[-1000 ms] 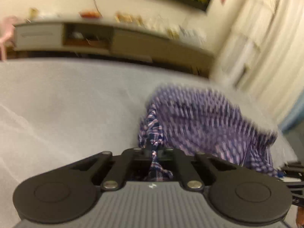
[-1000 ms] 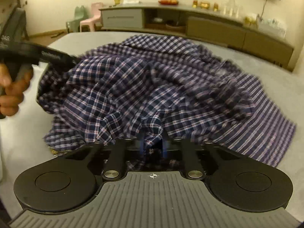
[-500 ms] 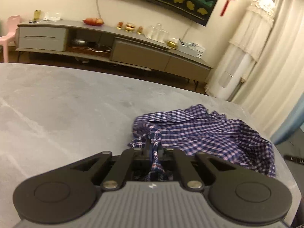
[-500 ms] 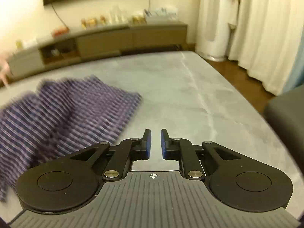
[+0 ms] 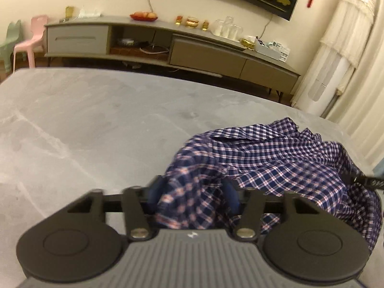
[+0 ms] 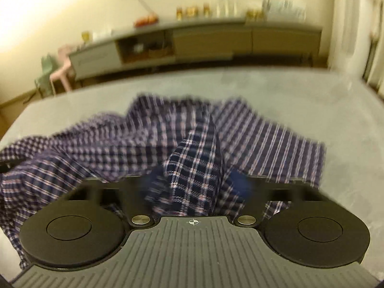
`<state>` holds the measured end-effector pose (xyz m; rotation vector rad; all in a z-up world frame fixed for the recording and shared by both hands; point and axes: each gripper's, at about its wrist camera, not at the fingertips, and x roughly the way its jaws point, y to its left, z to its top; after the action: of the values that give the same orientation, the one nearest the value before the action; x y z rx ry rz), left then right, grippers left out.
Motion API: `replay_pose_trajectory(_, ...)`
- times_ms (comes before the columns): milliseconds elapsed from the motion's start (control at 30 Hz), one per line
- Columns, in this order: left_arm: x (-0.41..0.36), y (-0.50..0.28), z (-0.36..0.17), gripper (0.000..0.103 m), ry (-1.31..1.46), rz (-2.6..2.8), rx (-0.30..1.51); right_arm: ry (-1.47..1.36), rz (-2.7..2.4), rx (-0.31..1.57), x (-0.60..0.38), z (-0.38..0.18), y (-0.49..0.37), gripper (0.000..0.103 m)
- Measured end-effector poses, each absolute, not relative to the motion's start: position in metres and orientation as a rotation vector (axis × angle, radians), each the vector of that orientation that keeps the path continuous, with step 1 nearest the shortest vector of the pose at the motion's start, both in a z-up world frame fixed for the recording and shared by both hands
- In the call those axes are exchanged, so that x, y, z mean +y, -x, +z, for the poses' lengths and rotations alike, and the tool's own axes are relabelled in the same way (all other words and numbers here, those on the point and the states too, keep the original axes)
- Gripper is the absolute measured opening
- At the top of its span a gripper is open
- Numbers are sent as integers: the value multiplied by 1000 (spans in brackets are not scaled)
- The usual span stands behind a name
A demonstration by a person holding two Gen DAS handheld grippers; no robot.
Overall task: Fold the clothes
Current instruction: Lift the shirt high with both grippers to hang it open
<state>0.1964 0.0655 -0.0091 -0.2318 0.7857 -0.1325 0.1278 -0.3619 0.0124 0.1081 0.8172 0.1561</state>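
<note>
A blue, white and red checked shirt [image 5: 276, 163] lies in a crumpled heap on the grey table [image 5: 84, 124], near the right side of it in the left view. It is not flat yet, so the folding has not really begun. The left tool [image 5: 192, 192] has a bunch of the shirt between its two blue fingers [image 5: 153, 192], but the jaws stand wide and are opening, so the cloth sits loose there and is let go, not pinched. I think this hand is dropping its corner so it can take a better one. In the right view the picture is smeared, so small things are hard to tell. The right tool [image 6: 195, 182] has a thick fold of the shirt [image 6: 264, 139] rising up between its fingers [image 6: 240, 182]. The jaws look apart in the blur, yet they are on the cloth, and I judge that they are clenched on that fold. Holding one bit of the shirt like this helps to lift it and shake it open, so that it can be spread flat on the table. A little of the right tool's black arm peeks in at the right edge of the left view, right by the heap. Behind the table stands a long low cabinet [image 5: 168, 48] with small things on top, well apart from the work. A pink chair [image 5: 28, 38] stands by its left end.
</note>
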Motion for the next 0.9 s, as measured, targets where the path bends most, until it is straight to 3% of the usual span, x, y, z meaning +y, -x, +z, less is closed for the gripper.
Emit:
replay_pose_trajectory(33, 69, -197, -9, 4, 240, -139, 796, -123, 144, 828, -369, 8, -130, 1)
replay_pose_trajectory(200, 71, -196, -8, 4, 225, -148, 797, -103, 118, 762, -379, 28, -111, 1)
replay_pose_trajectory(300, 68, -200, -17, 9, 225, -152, 834, -57, 99, 762, -377, 28, -102, 1)
replay_pose_trajectory(433, 61, -186, 3, 3, 170, -78, 707, -54, 36, 717, -375, 27, -97, 0)
replay_pose_trajectory(667, 36, -67, 155, 2, 123, -45, 209, -57, 21, 309, -382, 165, 6, 0)
replay_pose_trajectory(900, 12, 33, 339, 3, 6, -110, -167, 41, 12, -97, -396, 354, 120, 0)
